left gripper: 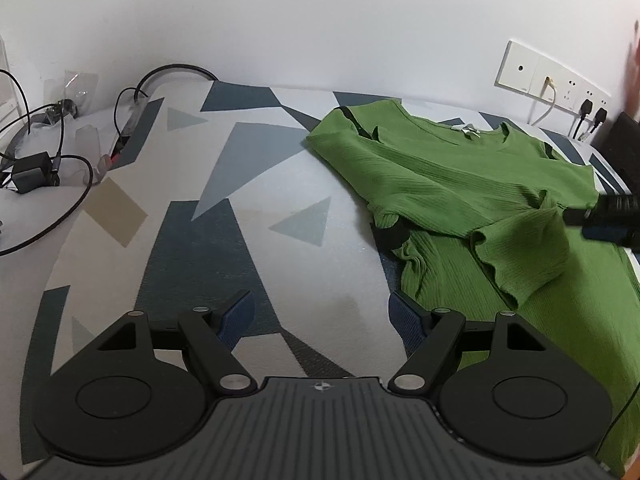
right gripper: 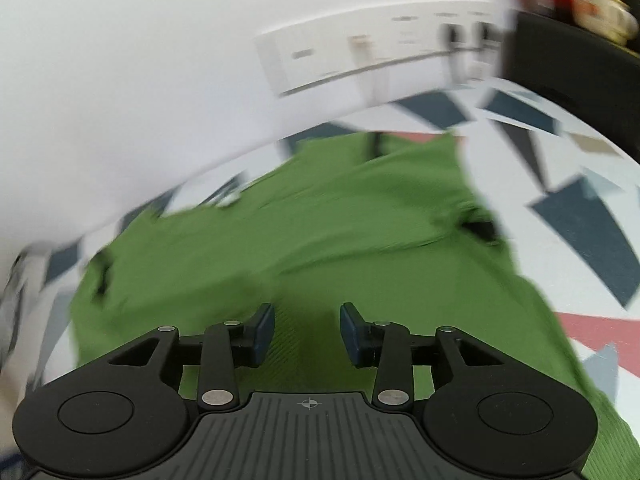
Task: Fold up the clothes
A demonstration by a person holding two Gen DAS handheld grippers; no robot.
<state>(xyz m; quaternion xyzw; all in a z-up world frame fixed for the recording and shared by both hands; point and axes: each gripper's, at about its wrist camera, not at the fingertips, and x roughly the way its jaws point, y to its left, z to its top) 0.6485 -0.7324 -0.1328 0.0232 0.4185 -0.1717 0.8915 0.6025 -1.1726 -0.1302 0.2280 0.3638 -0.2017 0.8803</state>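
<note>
A green ribbed long-sleeve top [left gripper: 460, 168] lies on a table with a geometric patterned cover [left gripper: 240, 184], neck towards the wall, both sleeves folded across its body. My left gripper [left gripper: 322, 318] is open and empty, above the cover just left of the top's hem. My right gripper [right gripper: 307, 334] is open and empty, hovering over the green top [right gripper: 320, 240]; its view is motion-blurred. The right gripper also shows in the left wrist view [left gripper: 600, 212] at the right edge, beside the folded right sleeve cuff [left gripper: 520, 256].
Black cables and a power adapter [left gripper: 32, 172] lie at the table's left side. White wall sockets [left gripper: 552, 80] with plugs sit on the wall behind the top. A dark object [left gripper: 626, 148] stands at the far right.
</note>
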